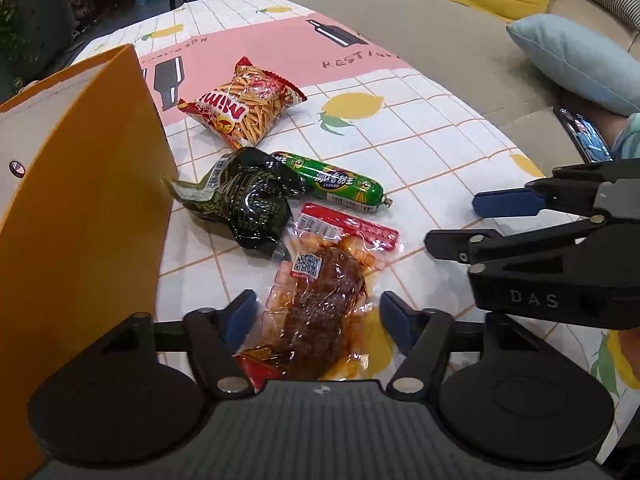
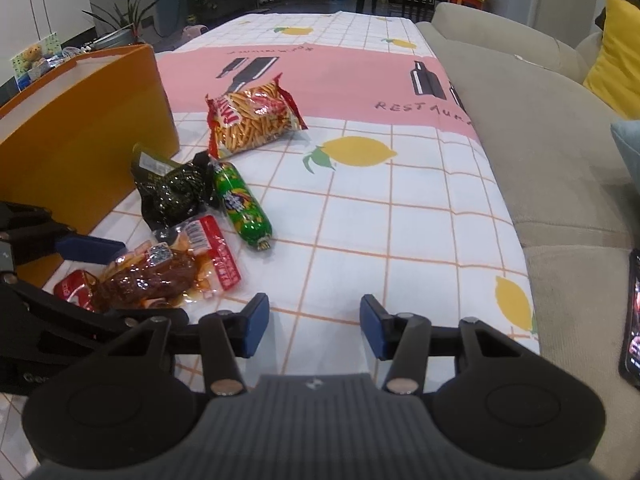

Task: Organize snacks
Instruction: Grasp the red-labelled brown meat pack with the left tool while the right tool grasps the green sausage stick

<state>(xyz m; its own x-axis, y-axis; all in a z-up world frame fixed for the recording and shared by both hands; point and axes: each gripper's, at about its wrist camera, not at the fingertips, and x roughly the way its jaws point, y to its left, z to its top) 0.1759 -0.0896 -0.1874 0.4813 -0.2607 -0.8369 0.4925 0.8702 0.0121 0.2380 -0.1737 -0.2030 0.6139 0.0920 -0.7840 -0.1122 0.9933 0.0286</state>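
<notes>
"Mimi" marks chip bag (image 1: 243, 105); tablecloth (image 2: 400, 208) reads "RESTAU"

On the table (image 1: 420, 120): a box (image 1: 80, 200) at the left edge, four snacks to its right. Farthest back, the bag of sticks (image 1: 244, 108). Before it, the dark packet (image 1: 244, 200) just beside the box, with the sausage (image 1: 336, 184) touching its right side. Nearest, the clear meat pack (image 1: 320, 292), between the spread fingers of the left gripper (image 1: 316, 316). Right of the table, a sofa (image 2: 540, 152), a phone (image 2: 632, 320) on it.
</notes>
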